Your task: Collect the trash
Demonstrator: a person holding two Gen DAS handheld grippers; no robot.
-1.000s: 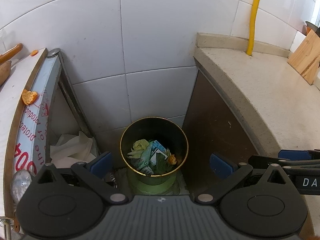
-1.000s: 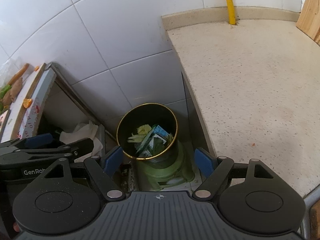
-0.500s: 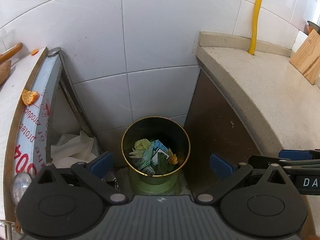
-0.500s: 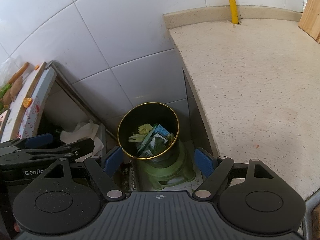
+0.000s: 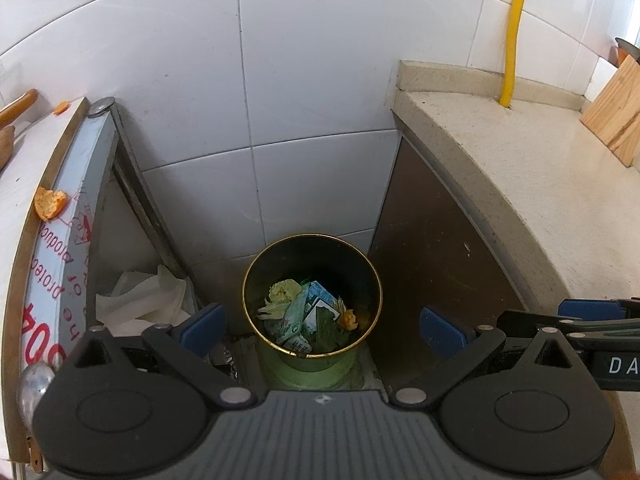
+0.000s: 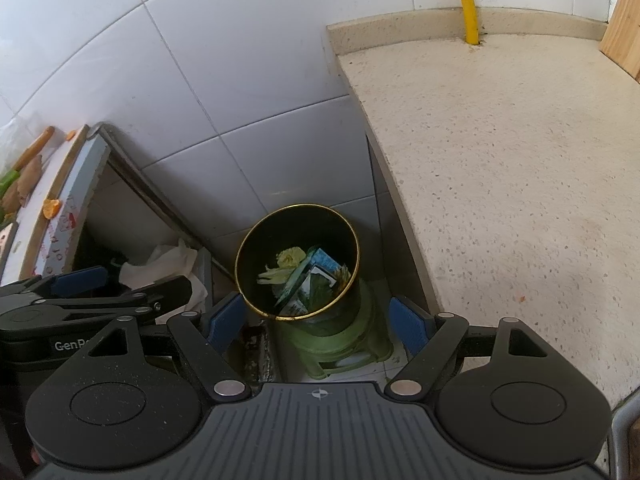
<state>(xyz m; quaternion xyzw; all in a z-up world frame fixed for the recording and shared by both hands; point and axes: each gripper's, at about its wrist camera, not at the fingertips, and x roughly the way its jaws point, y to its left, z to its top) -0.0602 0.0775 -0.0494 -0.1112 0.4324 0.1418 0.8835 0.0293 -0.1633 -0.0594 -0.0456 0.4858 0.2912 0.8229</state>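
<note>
A dark round trash bin with a gold rim (image 5: 312,296) (image 6: 298,260) stands on a green stool on the floor, in the gap between two counters. Inside lie leafy scraps, paper wrappers and an orange peel piece (image 5: 349,319). My left gripper (image 5: 322,326) hovers high above the bin, open, nothing between its blue pads. My right gripper (image 6: 316,320) hangs beside it over the bin, also open and empty. An orange peel (image 5: 49,203) (image 6: 52,208) rests on the left counter's edge.
A speckled stone counter (image 6: 520,160) fills the right, with a yellow pipe (image 5: 514,32) and a wooden block (image 5: 616,120) at its back. White tiled wall behind. Crumpled white paper (image 5: 140,300) lies under the left counter, where vegetables (image 6: 24,176) sit on top.
</note>
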